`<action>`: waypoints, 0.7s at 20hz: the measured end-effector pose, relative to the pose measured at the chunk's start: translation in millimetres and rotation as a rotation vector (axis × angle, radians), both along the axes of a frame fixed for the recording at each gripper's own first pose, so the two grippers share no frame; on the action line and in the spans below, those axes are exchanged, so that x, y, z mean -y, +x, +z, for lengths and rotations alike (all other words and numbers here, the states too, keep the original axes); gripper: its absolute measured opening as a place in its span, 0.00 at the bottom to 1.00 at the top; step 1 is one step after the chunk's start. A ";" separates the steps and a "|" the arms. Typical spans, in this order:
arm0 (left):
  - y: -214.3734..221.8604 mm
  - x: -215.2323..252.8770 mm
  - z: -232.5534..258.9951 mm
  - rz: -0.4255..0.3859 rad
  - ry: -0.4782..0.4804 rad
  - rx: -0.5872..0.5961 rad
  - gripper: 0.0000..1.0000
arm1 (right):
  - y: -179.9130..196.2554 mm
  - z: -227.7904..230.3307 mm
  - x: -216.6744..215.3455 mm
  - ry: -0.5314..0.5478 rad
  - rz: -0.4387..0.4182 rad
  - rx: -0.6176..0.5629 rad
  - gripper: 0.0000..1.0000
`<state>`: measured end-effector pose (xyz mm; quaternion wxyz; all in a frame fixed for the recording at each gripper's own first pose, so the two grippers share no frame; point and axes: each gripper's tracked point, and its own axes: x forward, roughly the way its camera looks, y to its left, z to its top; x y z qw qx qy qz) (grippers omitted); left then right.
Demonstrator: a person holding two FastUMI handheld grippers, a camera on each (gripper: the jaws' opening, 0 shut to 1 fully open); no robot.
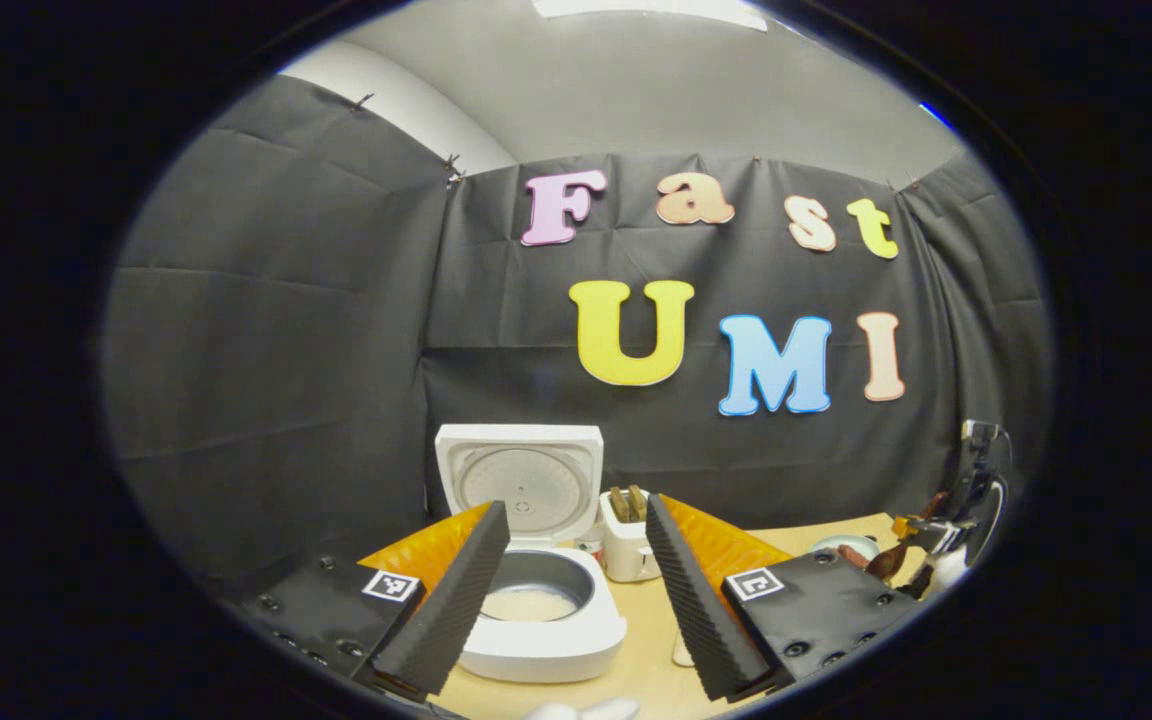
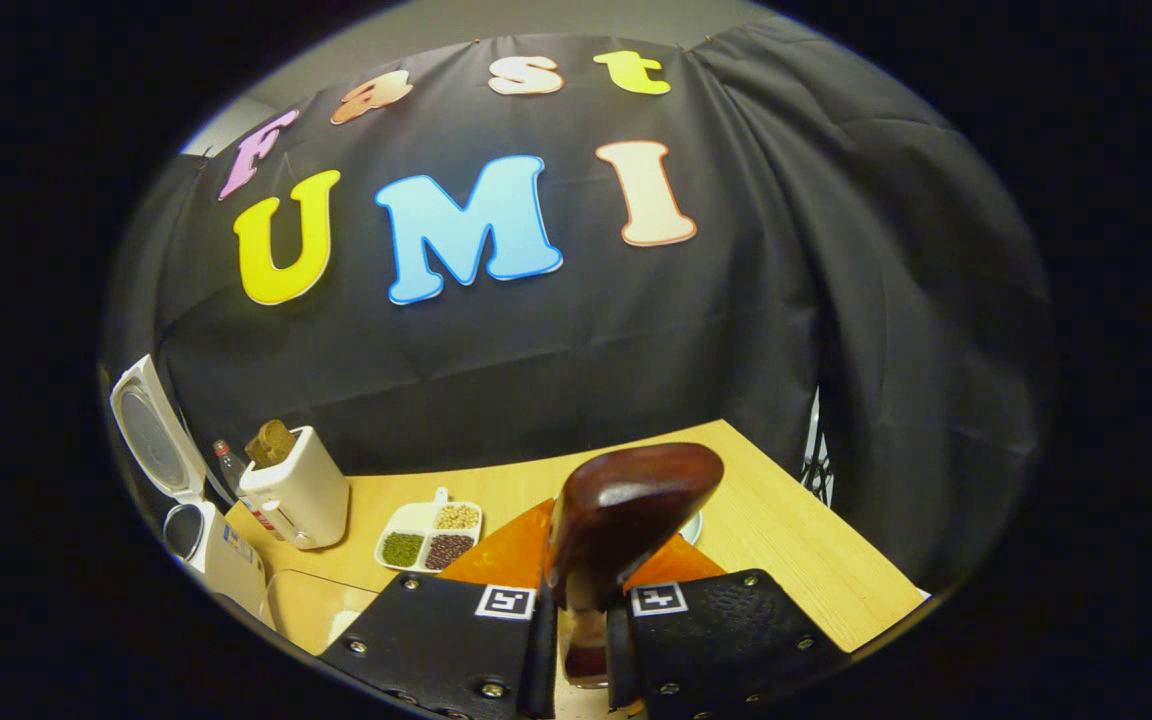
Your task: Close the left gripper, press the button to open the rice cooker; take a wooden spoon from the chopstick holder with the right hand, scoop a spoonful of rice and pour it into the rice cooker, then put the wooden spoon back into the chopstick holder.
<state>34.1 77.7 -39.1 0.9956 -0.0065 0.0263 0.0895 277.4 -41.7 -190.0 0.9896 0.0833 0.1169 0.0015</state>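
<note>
A white toaster-shaped chopstick holder (image 1: 628, 548) with brown utensils in its slots stands just right of the white rice cooker (image 1: 536, 610), whose lid is raised upright and whose grey inner pot holds pale rice. In the right gripper view a white divided tray (image 2: 431, 535) of green, tan and dark red grains lies on the table to the right of the holder.

The left gripper (image 1: 576, 600) is spread wide apart, gripping nothing; the cooker shows between its fingers, apart from them.

The right gripper (image 2: 581, 640) is clenched on the handle of the dark brown wooden spoon (image 2: 626, 510), both fingers pressing it; the bowl of the spoon rises above them, its rounded back toward the camera. In the left gripper view that gripper sits at the far right, spoon in its grip.

The light wooden table (image 2: 786, 540) stands against the black cloth wall (image 2: 836, 300), with a grey ceiling above.
</note>
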 end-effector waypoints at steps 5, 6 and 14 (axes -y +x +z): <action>-7.9 -29.8 -14.1 0.024 0.010 -0.012 0.96 | -21.5 55.6 -72.3 -0.014 0.092 0.074 0.20; -8.5 -33.9 -16.0 0.027 0.011 -0.010 0.96 | -25.1 58.4 -90.4 -0.011 0.114 0.077 0.20; -10.3 -46.0 -28.6 0.011 0.014 -0.036 0.98 | -41.5 -8.3 -193.6 -0.020 0.234 -0.006 0.20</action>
